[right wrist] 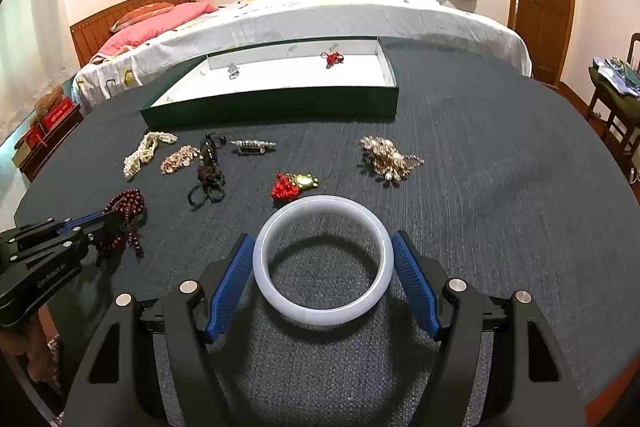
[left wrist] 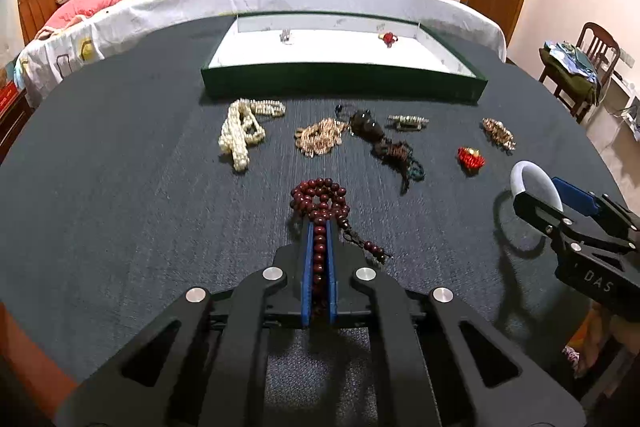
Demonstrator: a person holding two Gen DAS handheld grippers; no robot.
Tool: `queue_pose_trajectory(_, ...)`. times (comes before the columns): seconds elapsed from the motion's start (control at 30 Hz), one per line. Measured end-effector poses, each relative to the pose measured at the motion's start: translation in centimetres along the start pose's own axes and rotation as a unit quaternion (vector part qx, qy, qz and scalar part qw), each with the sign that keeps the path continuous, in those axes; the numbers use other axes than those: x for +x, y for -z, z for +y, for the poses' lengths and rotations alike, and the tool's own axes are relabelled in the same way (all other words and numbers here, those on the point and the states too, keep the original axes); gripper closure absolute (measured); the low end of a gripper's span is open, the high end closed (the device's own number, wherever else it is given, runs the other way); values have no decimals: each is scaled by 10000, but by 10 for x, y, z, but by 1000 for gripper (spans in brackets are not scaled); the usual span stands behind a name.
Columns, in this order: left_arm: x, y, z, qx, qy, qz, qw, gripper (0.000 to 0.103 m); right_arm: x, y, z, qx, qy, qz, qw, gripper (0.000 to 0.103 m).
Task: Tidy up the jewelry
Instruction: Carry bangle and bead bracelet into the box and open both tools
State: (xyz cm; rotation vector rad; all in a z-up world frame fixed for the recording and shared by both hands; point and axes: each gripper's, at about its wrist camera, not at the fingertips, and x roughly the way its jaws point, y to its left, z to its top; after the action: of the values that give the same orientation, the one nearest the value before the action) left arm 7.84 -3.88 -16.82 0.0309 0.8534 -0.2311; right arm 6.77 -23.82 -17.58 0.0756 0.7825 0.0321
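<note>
Both grip: left gripper [left wrist: 319, 227] clamps red beads [left wrist: 320, 199]; only the right view shows right gripper [right wrist: 323, 261] pads touching the white bangle [right wrist: 323, 259].

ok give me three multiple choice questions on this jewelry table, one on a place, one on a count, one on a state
1. Where does the small red flower ornament lie?
A. inside the green tray with the white lining
B. on the bed
C. between the left gripper's fingers

2. How many pieces lie in the tray?
A. none
B. two
C. five

3. What is the left gripper doing?
A. hanging open above the tray
B. shut on the dark red wooden bead strand
C. gripping the white round bangle

Answers: 1 A, it sits on the white lining near the far wall. 2 B, the red ornament and a small silver piece. 3 B, the beads run between its closed blue pads, while the bangle sits between the right gripper fingers.
</note>
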Motion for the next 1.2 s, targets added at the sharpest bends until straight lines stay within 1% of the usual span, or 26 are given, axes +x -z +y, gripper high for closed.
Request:
queue_pose_trajectory(0.17, -4, -3, -1, 35, 27, -96, 9999, 97, 1, -2, 2, -30, 9, -9, 10000, 35)
queue_pose_trajectory(0.47, -14, -16, 0, 48, 7, -339, 9994, 97, -2, -9, 5, -70, 24, -149, 9999, 35)
queue_pose_trajectory(0.73, -15, -33, -4, 37, 120, -473, 9988, 97, -5, -28, 8, -139, 2, -342, 9993, 35)
queue_pose_trajectory(0.87, -16, -45, -6, 82, 164, -601, 9980, 97, -4, -38, 10, -143, -26, -409, 9991, 35)
queue_pose_trajectory(1.07, -10, -75, -10, 130, 251, -797, 9964, 97, -1, -66, 15, -190, -93, -570, 9981, 35)
queue_pose_trajectory(1.17, -5, -90, -10, 163, 259, -887, 9956, 97, 6, -89, 19, -232, -180, -651, 9974, 35)
queue_pose_trajectory(1.2, -1, -101, -10, 171, 261, -928, 9952, 97, 10, -96, 21, -235, -205, -671, 9973, 35)
